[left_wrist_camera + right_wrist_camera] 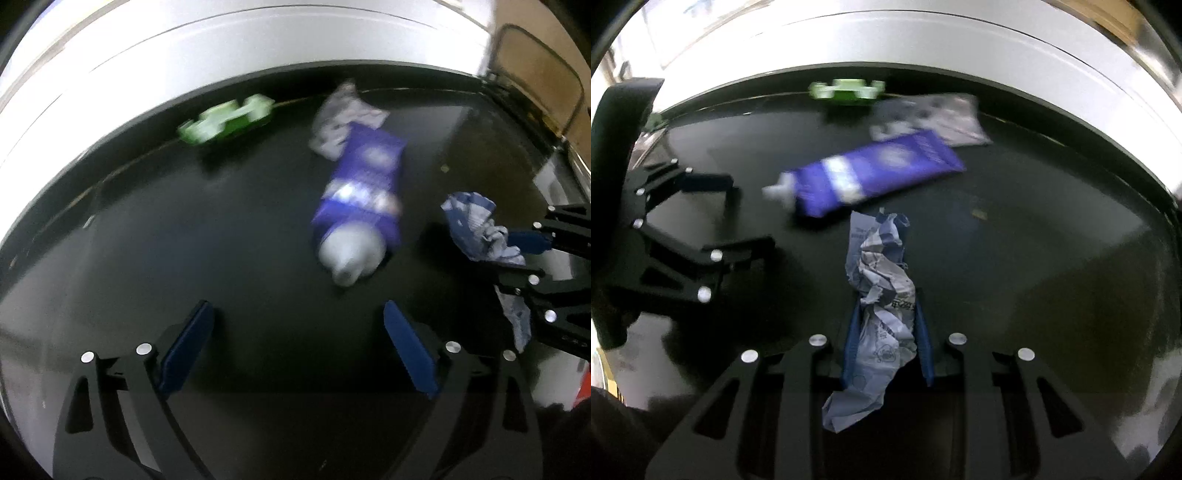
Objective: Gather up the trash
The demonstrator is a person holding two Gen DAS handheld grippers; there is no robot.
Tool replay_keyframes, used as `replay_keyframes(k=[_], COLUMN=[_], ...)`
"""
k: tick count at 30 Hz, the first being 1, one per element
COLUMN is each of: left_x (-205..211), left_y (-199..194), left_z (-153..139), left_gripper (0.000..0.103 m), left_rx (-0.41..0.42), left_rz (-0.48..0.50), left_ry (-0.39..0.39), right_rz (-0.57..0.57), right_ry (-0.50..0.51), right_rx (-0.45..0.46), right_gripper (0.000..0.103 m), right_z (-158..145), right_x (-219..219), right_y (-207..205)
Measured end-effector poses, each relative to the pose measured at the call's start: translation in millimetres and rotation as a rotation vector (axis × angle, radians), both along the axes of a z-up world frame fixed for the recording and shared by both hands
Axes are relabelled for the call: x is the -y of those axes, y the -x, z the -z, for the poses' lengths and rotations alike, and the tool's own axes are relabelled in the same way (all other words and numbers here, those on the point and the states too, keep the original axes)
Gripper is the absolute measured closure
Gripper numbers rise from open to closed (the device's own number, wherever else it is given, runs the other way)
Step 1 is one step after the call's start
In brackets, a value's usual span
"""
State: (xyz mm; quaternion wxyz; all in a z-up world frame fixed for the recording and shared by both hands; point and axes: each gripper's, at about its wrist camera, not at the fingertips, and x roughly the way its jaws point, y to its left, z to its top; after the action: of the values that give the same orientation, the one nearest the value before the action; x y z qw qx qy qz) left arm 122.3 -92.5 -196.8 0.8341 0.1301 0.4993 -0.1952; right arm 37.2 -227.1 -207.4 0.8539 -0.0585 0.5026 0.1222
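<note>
Jaws of right gripper [886, 328] clamped on crumpled blue wrapper [882, 295], lower end draped over the frame. Left gripper [297, 332] gaping, holding nothing. Beyond: blurred purple tube [360, 199], pale packet [341, 118], green item [225, 120] on black table [184, 229].

Both wrist views low over dark table [110, 240], sharing purple tube [879, 173]

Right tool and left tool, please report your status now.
Right tool shut on crumpled wrapper. Left tool open, empty, facing purple tube. Green packet, pale wrapper uncollected. Nothing blocking.
</note>
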Motion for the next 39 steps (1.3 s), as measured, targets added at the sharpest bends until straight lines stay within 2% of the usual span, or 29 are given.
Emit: replay_keyframes(k=[4,8,9,10,12,18,26,27,28,33,36,38,39], left_x=[37.6,58.4,61.0,62.4,66.0,57.5,16.1,10.2,6.1,-32.9,-57.0,-68.0,-67.6], left_y=[-25.6,-45.2,-47.0,-48.0,-50.1,-44.3,12.4,21.5,30.0,76.8,94.4,98.3,98.2], left_z=[1.7,3.3,2.5,0.2,-2.9,-7.5,-37.5,-40.6,-42.5,-43.7,-36.3,-37.4,-38.6], left_gripper=[0.012,0.013,0.020,0.034,0.051,0.052,0.053,0.067,0.086,0.086,0.086,0.076,0.048], left_rx=[0.020,0.042,0.050,0.060,0.062,0.031,0.070,0.073,0.076,0.070,0.028,0.006,0.009], left_rz=[0.074,0.110,0.118,0.125,0.135,0.084,-0.022,-0.037,-0.049,-0.136,-0.205,-0.260,-0.273], left_ry=[0.010,0.020,0.022,0.026,0.015,0.007,0.016,0.014,0.006,0.006,0.025,0.081,0.090], right_rz=[0.056,0.096,0.104,0.108,0.111,0.099,0.056,0.043,0.033,-0.042,-0.050,-0.034,-0.030], right_ry=[0.005,0.002,-0.003,-0.005,-0.007,-0.020,-0.028,-0.025,-0.025,-0.012,-0.016,-0.029,-0.025], right_rx=[-0.008,-0.007,-0.007,-0.006,-0.002,-0.008,0.043,0.050,0.057,0.083,0.076,0.075,0.080], right_gripper=[0.075,0.075,0.075,0.075,0.075,0.075,0.075,0.075,0.075,0.075,0.075,0.075,0.075], right_z=[6.2,5.9,5.8,5.5,5.3,4.5,-21.3,-25.2,-28.1,-38.7,-42.4,-46.6,-48.0], right_x=[34.4,57.7,61.3,63.2,64.0,56.0,34.4,28.1,23.7,-9.5,-22.4,-23.8,-24.0], right_y=[3.2,-2.4,-3.5,-4.0,-4.7,-15.9,2.3,6.9,9.9,30.3,41.8,50.7,54.6])
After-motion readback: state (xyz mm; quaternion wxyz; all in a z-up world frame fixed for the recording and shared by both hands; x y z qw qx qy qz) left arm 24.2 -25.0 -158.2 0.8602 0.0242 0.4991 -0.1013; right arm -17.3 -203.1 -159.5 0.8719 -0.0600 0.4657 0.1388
